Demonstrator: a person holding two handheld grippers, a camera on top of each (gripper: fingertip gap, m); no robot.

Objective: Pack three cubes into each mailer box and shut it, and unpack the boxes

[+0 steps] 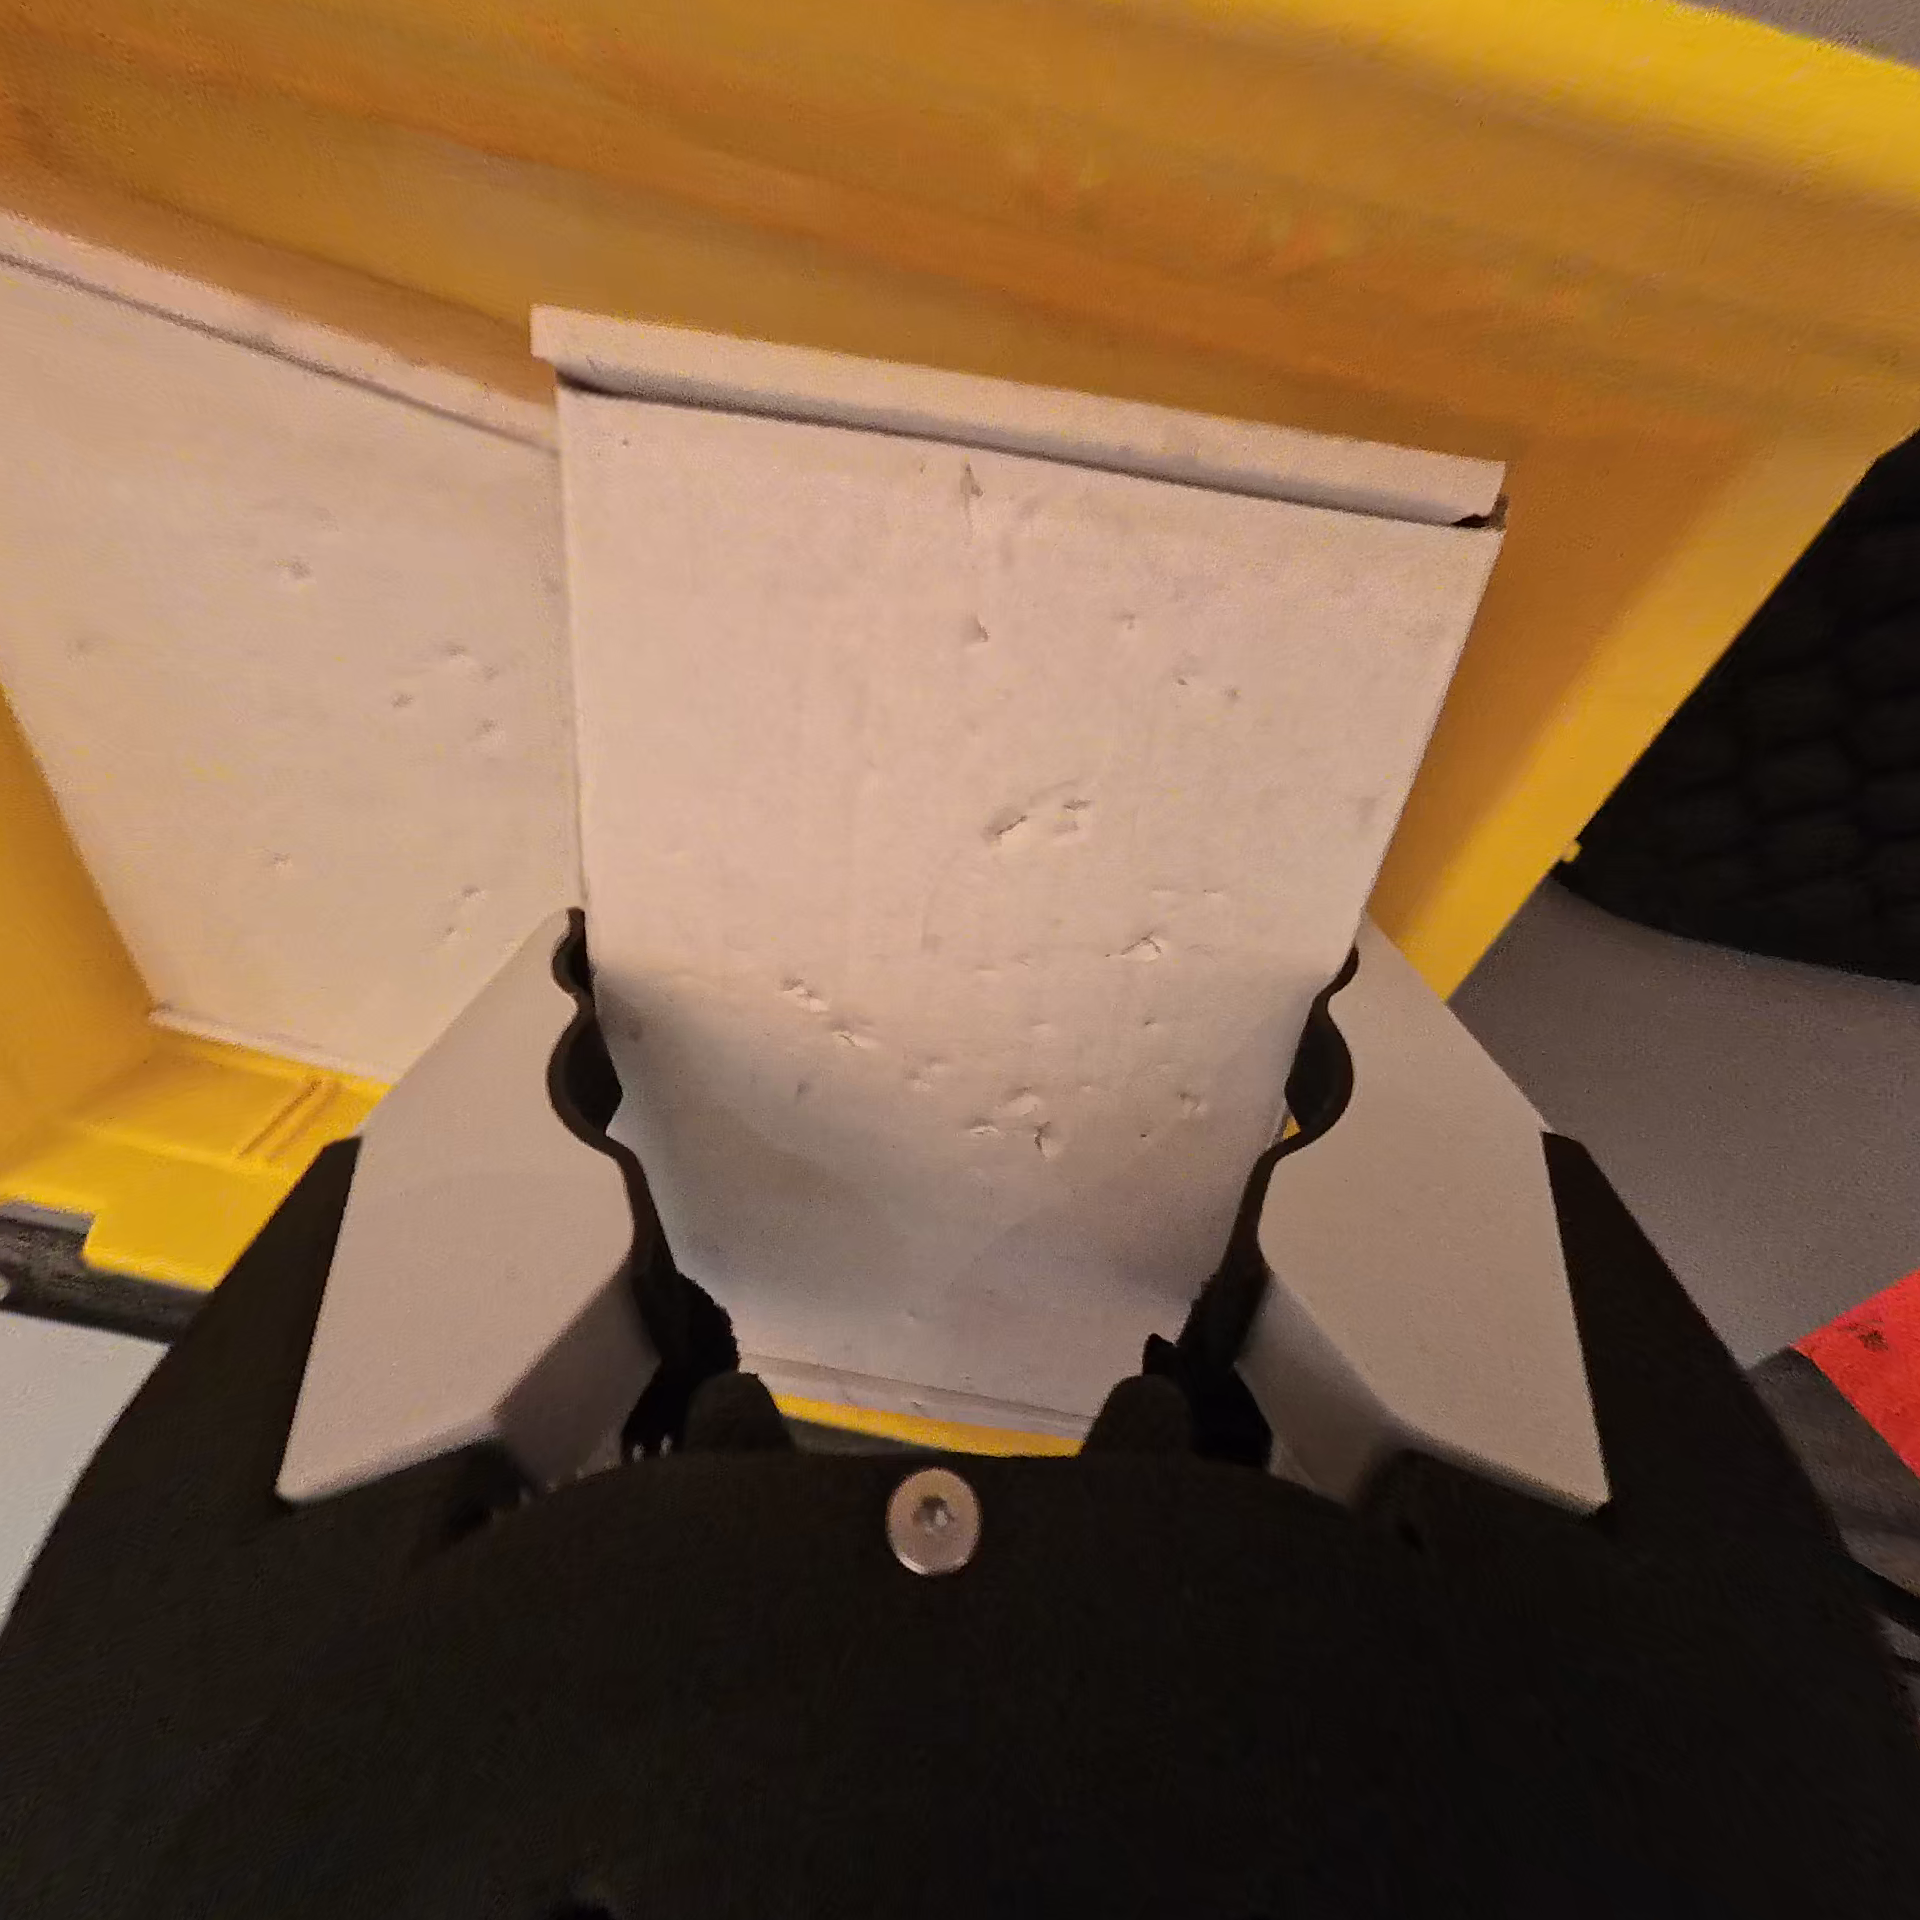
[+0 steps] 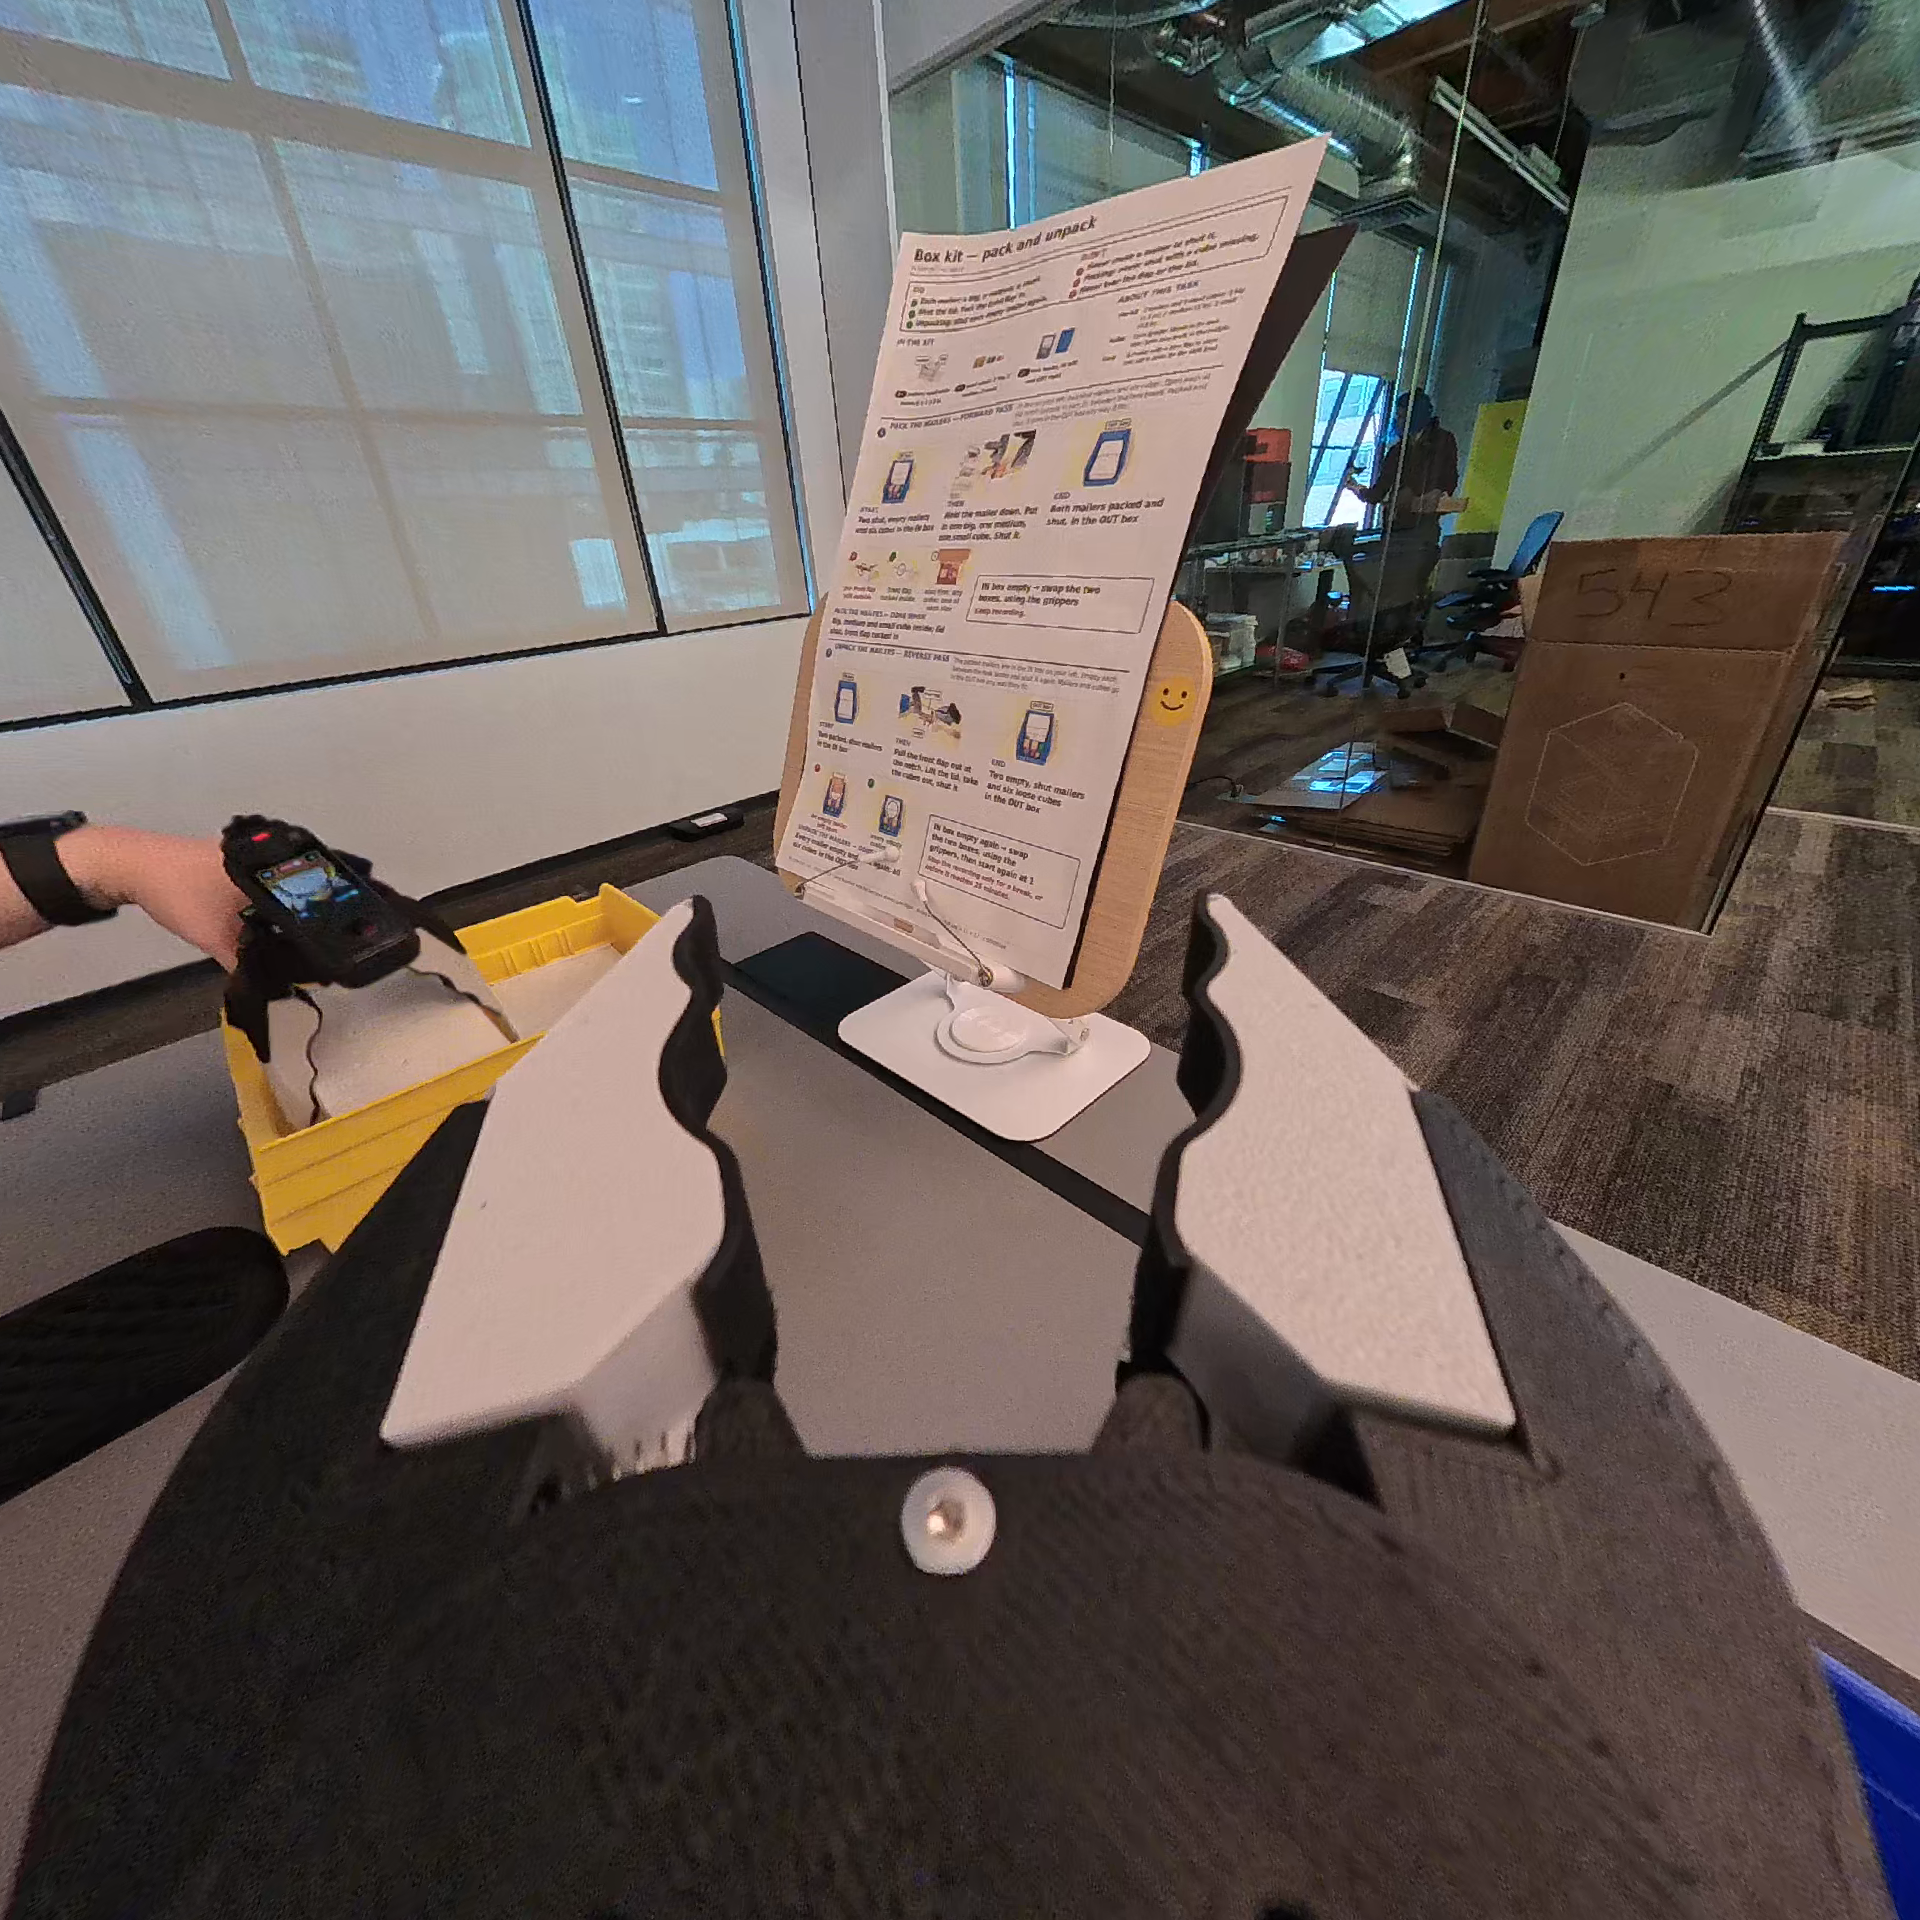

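Observation:
In the left wrist view, a white mailer box sits lid shut between my left gripper's fingers, which press on both its sides. It is inside a yellow bin, and a second white mailer box lies to its left. The right wrist view shows the left gripper from afar, dipped into the yellow bin with the held box in it. My right gripper is open and empty above the grey table. No cubes are in view.
A printed instruction sheet stands on a white-based stand at the table's far side. A black textured pad lies left of my right gripper, beside the bin. A blue edge shows at bottom right. A red patch lies right of the bin. The grippers' ends are close to 55 cm from one another.

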